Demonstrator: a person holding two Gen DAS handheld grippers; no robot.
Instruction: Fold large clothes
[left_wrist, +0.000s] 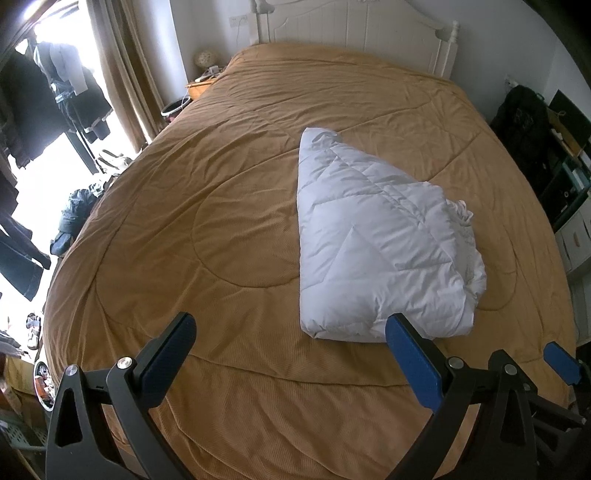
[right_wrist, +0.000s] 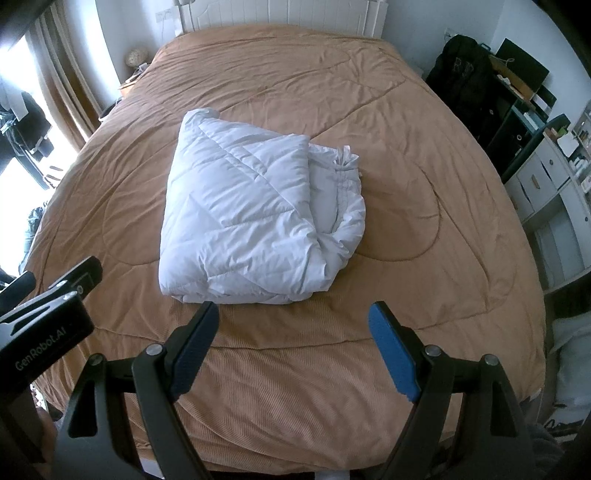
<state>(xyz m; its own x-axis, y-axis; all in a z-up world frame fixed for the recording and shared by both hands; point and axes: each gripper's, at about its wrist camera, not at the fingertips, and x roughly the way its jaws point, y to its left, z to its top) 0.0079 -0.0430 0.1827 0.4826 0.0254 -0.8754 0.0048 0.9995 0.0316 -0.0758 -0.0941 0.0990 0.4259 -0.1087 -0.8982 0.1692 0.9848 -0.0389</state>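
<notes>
Lighting: daylight entered from the window left of the bed, blown out to white glare, with soft shadows to the right of the folded white quilt. Quality: both views were sharp at centre, with strong fisheye bending and dark vignetted corners; the room right of the bed was dimmer.

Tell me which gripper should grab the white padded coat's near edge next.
Right, probably. The right gripper is open and lined up with the near edge of the white coat. From the left gripper, also open, the coat lies off to its right side.
</notes>
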